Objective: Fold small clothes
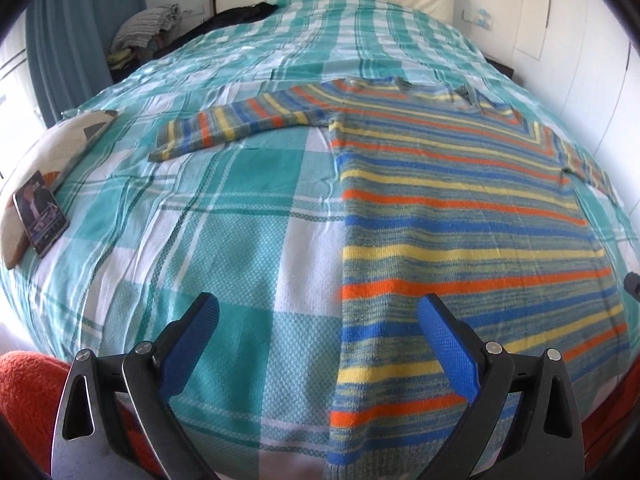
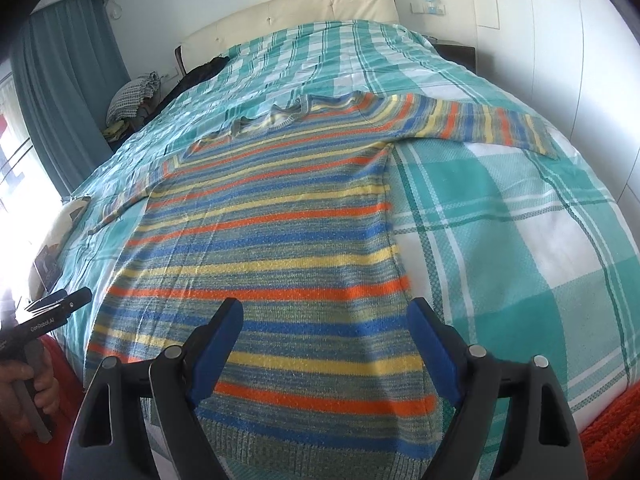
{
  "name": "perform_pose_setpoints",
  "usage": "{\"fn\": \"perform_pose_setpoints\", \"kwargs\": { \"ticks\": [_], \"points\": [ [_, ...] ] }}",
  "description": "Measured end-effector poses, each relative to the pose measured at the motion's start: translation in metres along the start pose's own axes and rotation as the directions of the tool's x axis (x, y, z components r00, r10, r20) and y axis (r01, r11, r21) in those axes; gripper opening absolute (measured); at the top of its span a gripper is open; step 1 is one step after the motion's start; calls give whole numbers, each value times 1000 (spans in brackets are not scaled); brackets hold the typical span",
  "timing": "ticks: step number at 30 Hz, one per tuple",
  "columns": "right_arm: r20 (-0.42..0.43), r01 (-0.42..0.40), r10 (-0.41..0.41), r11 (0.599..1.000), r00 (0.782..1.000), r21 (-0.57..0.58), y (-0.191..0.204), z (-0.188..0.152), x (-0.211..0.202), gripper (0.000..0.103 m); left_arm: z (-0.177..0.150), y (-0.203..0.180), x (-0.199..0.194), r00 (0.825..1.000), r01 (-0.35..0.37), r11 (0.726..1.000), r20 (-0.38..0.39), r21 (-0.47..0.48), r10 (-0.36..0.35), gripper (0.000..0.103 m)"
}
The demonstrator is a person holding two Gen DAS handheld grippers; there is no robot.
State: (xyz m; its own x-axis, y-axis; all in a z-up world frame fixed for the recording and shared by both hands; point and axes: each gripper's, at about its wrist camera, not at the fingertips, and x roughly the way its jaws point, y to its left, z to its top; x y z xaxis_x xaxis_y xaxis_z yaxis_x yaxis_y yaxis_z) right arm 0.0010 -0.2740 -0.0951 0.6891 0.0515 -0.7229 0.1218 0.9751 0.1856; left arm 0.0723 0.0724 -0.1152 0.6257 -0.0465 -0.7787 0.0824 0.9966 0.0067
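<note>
We see a striped sweater [image 1: 460,208] lying flat on a bed with a green and white checked cover [image 1: 240,220], its body spread out and both sleeves stretched to the sides. Our left gripper [image 1: 318,320] hangs above the near edge of the bed, beside the sweater's left side, with its blue fingers spread wide and nothing between them. Our right gripper [image 2: 326,324] hangs over the lower part of the sweater, also spread wide and holding nothing. A phone [image 1: 40,214] lies at the left edge of the bed, on a pillow [image 1: 48,148]. A cream headboard [image 2: 288,12] stands at the far end.
</note>
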Motion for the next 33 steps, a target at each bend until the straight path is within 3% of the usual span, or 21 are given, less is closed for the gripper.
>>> {"fn": "perform_pose_setpoints", "kwargs": {
  "ticks": [33],
  "points": [
    [-19,-21,22,1000,1000,14,0,-2,6,83,-2,0,9,999,-27,1000,-18,-11,27,100]
  ]
}}
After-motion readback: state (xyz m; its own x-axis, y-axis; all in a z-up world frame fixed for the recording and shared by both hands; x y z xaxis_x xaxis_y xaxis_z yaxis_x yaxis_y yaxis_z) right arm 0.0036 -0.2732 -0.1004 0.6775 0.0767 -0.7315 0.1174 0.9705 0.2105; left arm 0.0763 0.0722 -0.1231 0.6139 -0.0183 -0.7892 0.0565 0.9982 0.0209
